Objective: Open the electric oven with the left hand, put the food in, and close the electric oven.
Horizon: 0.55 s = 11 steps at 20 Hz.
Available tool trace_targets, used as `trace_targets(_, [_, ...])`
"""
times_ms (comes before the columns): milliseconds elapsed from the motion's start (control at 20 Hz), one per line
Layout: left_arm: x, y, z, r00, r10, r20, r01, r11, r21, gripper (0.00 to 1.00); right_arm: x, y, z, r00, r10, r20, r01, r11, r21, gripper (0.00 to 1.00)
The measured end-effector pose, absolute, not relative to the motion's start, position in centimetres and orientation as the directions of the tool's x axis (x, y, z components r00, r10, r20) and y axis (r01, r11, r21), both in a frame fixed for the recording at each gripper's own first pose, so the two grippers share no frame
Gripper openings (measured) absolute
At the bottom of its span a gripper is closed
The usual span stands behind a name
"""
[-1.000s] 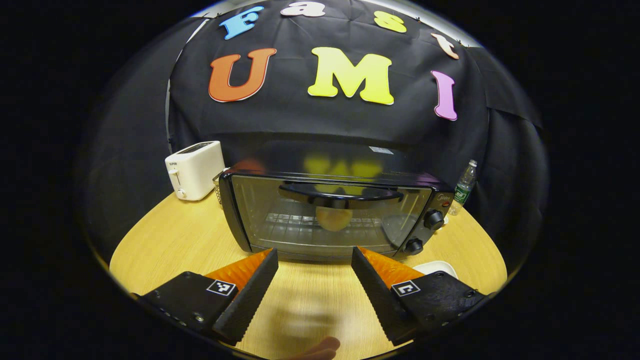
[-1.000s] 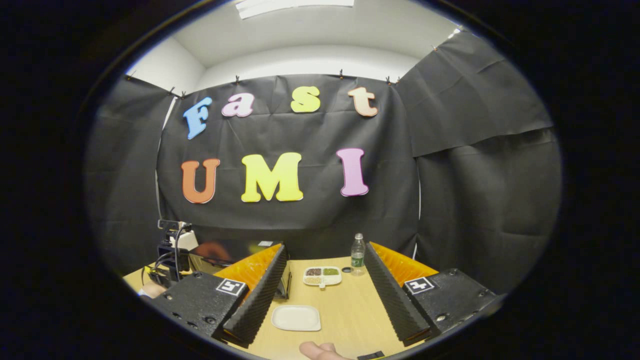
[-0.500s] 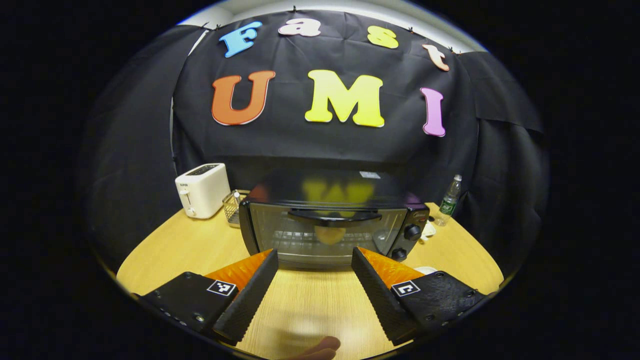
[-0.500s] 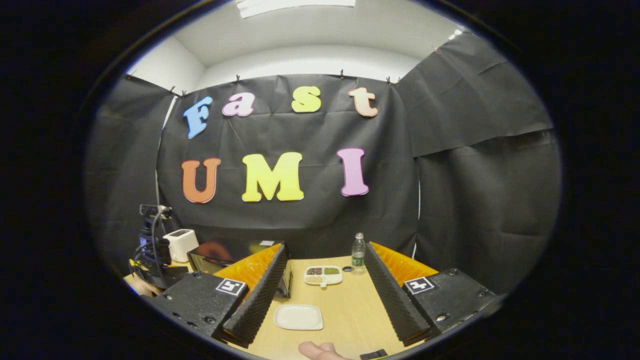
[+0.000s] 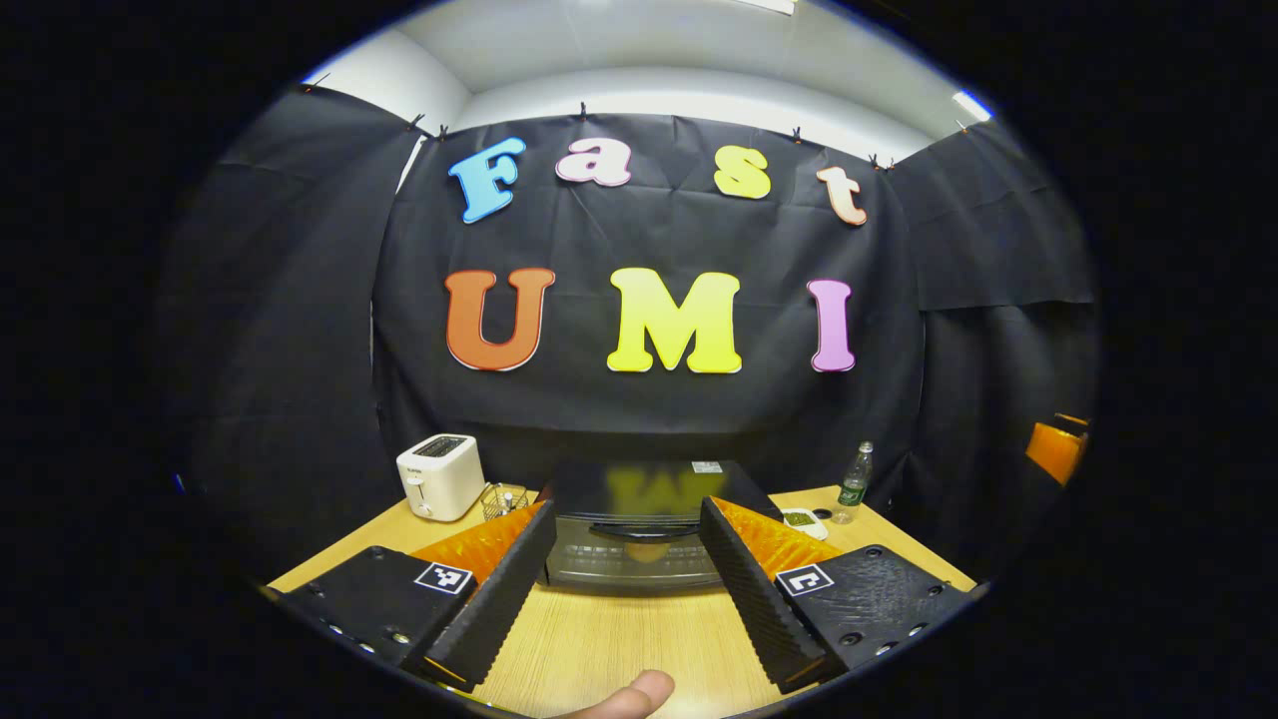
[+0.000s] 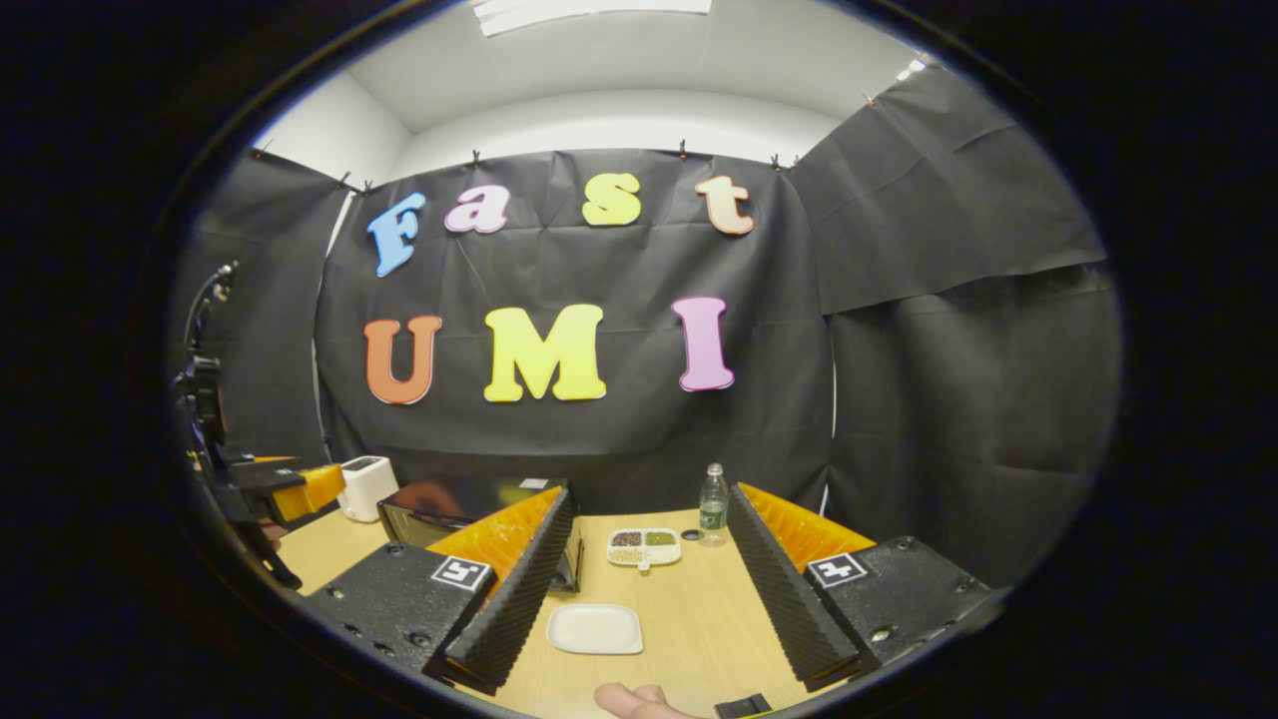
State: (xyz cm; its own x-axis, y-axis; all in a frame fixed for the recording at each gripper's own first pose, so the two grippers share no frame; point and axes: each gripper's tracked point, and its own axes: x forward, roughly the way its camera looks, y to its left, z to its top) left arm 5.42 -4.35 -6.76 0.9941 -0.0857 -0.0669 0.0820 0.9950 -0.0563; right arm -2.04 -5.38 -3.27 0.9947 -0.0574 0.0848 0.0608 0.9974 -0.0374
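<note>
The black electric oven (image 5: pixel 631 547) stands on the wooden table (image 5: pixel 619 639) with its glass door shut and its handle (image 5: pixel 639 529) across the top. A pale round piece of food (image 5: pixel 647 551) shows dimly through the glass. My left gripper (image 5: pixel 626 509) is open and held back from the oven, which sits framed between its fingers. My right gripper (image 6: pixel 650 495) is open over the table, above a bare white plate (image 6: pixel 595 629). In the right gripper view the oven (image 6: pixel 439 507) is partly hidden behind one finger, and the left gripper (image 6: pixel 290 489) shows at the far left.
A white toaster (image 5: pixel 440 477) and a small wire basket (image 5: pixel 499 496) stand left of the oven. A water bottle (image 6: pixel 713 506) and a divided dish of grains (image 6: pixel 644 546) sit at the back right. A thumb (image 5: pixel 627 695) shows at the bottom edge.
My left gripper has drawn back and tilted up from the oven, which now looks much smaller and lower. The oven door stays shut. My right gripper has not moved.
</note>
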Motion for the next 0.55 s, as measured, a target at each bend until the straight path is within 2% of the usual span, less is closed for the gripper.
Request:
trace_targets(250, [1.7,-4.4,-3.4,0.995,-0.104,0.012,0.104,0.994,-0.043,0.94,-3.3,-5.7,-2.5,0.992,-0.064,0.112,0.07,0.996,-0.051,0.94])
trace_targets(300, [1.1,-4.6,-3.1,0.993,-0.113,0.022,0.113,0.993,-0.037,0.94,-3.5,-5.5,-2.3,0.991,-0.059,0.118,0.066,0.996,-0.055,1.0])
trace_targets(350, [0.4,-4.6,-3.0,0.993,-0.118,0.028,0.119,0.992,-0.038,0.94,-3.6,-5.4,-2.2,0.991,-0.056,0.122,0.064,0.996,-0.061,0.94])
trace_targets(500, [-0.9,-4.1,-2.6,0.993,-0.112,0.049,0.113,0.993,-0.036,0.94,-3.8,-5.4,-2.1,0.99,-0.053,0.127,0.061,0.996,-0.061,0.94])
trace_targets(550, [-1.1,-3.9,-2.6,0.993,-0.104,0.053,0.106,0.994,-0.039,0.94,-3.9,-5.3,-2.2,0.991,-0.051,0.126,0.058,0.997,-0.055,1.0])
